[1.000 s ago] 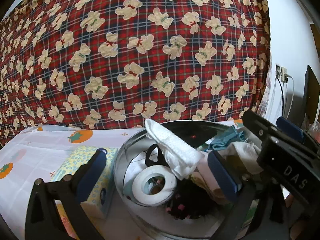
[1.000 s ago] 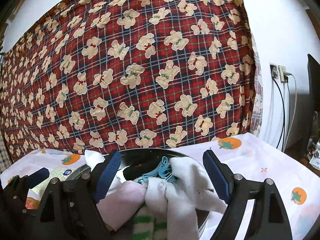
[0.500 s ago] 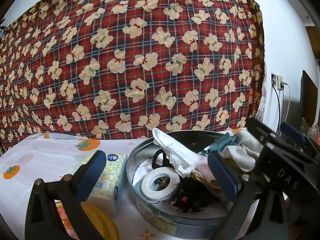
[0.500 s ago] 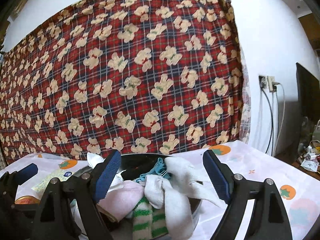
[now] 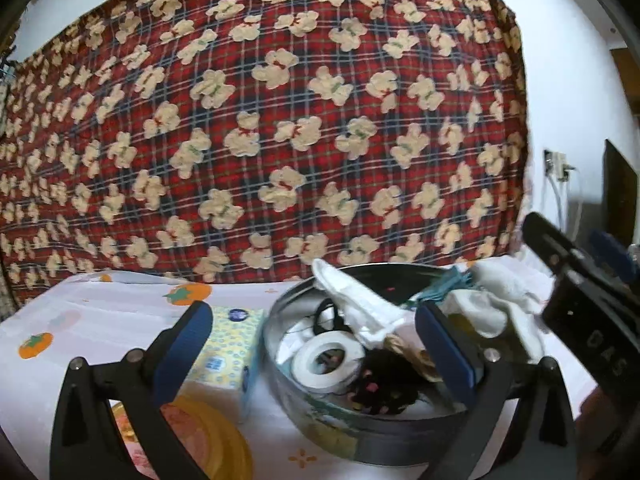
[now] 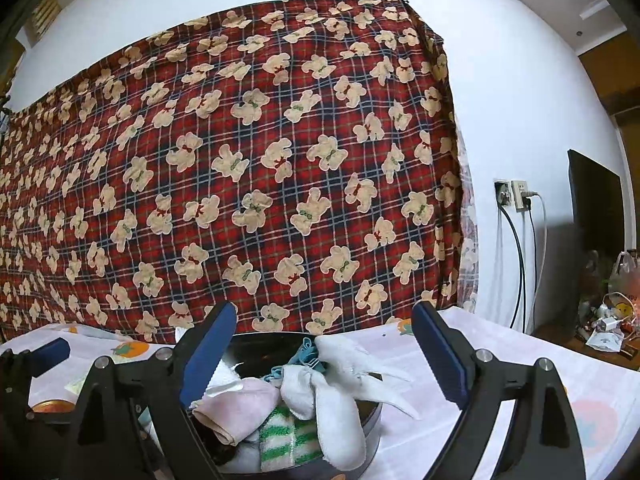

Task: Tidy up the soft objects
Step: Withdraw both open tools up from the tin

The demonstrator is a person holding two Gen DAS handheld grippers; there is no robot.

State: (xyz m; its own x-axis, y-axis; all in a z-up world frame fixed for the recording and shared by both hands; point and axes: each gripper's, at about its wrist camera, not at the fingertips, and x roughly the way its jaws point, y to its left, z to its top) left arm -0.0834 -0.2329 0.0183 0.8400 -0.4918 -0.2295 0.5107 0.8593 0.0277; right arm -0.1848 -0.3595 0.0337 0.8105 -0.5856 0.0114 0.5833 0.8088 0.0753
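Crosswise, white sock (image 5: 360,312) drapes from tin (image 5: 320,432) rim inward.

tin (image 5: 320,428): packed w/ cloths, tape roll (image 5: 326,360); white cloth (image 6: 340,392) spills over rim, blocks entry
left of tin: tissue pack (image 5: 224,356) just beside, yellow lid (image 5: 208,436) near
surface (image 6: 520,360) right of tin: bare, free room
behind: plaid blanket (image 6: 240,160) closes the back

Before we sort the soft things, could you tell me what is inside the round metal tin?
The tin holds a tape roll, white cloths, a pink cloth, a green-striped sock and a dark bundle. Anything beneath them is covered.
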